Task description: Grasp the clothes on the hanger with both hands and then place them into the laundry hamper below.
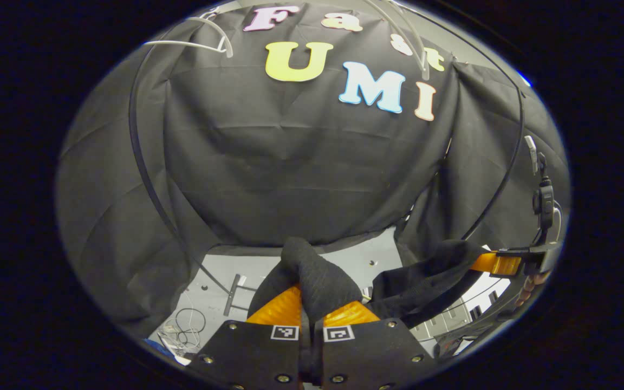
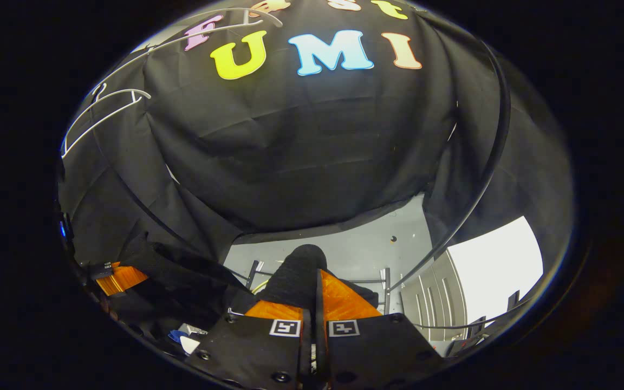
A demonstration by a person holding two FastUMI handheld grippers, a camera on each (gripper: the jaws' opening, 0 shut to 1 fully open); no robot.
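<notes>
Fabric of the dark garment (image 1: 317,279) bunches between our left gripper (image 1: 312,309) fingers in the left gripper view, both fingers pressed closed on it; from there the cloth stretches rightward to the right gripper (image 1: 499,264), which we see farther off with a hand (image 1: 528,290) behind it, and white hangers (image 1: 203,40) hang empty above against the booth wall. In the right gripper view, our right gripper (image 2: 316,298) is likewise clamped on a fold of the same garment (image 2: 298,276), the cloth runs left toward the left gripper (image 2: 119,279), and we see it held above the grey floor (image 2: 355,252).
</notes>
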